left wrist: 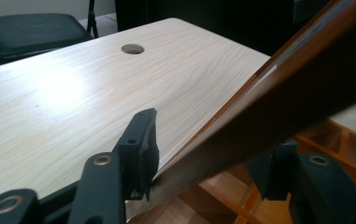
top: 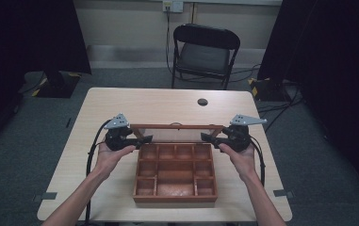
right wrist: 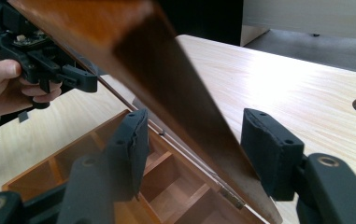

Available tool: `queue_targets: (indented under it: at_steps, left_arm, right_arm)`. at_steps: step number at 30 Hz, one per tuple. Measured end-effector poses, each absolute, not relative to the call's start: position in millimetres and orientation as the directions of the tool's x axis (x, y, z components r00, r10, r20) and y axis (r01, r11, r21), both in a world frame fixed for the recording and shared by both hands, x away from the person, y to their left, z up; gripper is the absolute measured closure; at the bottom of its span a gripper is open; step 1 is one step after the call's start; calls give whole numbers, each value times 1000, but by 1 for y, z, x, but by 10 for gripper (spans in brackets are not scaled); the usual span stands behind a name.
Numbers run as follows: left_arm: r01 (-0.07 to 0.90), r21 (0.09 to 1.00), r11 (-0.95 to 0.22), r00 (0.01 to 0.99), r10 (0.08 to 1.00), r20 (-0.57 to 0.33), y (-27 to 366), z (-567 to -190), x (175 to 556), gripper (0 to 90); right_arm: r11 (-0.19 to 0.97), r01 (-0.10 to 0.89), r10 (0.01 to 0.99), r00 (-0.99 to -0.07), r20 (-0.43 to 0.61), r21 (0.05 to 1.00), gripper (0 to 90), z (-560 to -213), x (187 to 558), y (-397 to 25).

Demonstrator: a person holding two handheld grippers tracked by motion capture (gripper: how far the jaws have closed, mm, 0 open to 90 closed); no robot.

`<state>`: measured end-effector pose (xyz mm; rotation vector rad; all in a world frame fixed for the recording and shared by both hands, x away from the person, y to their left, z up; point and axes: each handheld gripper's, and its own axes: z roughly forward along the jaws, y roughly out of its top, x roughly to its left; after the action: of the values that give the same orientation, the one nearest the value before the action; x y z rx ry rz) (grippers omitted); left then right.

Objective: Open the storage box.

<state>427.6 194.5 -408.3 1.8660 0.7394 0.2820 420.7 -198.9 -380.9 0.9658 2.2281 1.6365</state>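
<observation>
Dark curtains flanked a grey-carpeted room in which a folding chair (top: pixel 205 49) stood beyond the far edge of a pale wooden table (top: pixel 120 103) with a round cable hole (top: pixel 202 101) near its far side. On the near half of the table sat a compartmented wooden box (top: pixel 175 173), its hinged lid (top: pixel 177 127) raised at the box's far edge and tilted partway, neither closed nor laid fully back. The left gripper (top: pixel 144 139) met the lid's left end and the right gripper (top: pixel 207 137) its right end, each held in one of the person's hands. In the left gripper view, the lid edge (left wrist: pixel 278 107) ran between the two jaws, with one pad (left wrist: pixel 140 149) touching the wood, so this gripper appeared clenched on the lid. In the right gripper view, the lid (right wrist: pixel 166 88) passed between the jaws with visible gaps on both sides, so this gripper was released and merely straddled the panel. The compartments (right wrist: pixel 166 186) visible below looked empty. The step in hand was judged to be swinging the lid about its hinge (right wrist: pixel 231 196); whether toward open or closed cannot be told. The next move would call for both ends to travel together along the hinge arc, without twisting the panel, and for the right gripper either to close on the wood or to guide it by contact.
</observation>
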Motion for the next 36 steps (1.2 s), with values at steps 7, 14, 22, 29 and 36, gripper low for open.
queue_targets:
  at_steps: [7,14,22,29,36]
  left_arm:
    - [374,896,-241,770,619,-155,195,-413,432,489]
    - [367,894,-257,771,621,-138,196,-415,435,505]
    - [372,894,-250,771,620,-147,198,-416,440,514]
    - [401,879,-259,758,632,-159,200,-425,443,529]
    - [408,881,-242,749,640,-171,202,-429,448,551]
  right_arm:
    - [182,391,629,-752,199,902,432,-389,429,-197]
    - [174,413,636,-740,218,894,441,-401,437,-199]
    - [171,429,647,-728,227,887,458,-410,443,-200]
    - [169,455,648,-720,250,874,462,-421,448,-201]
    - [165,458,658,-711,248,874,475,-424,454,-200]
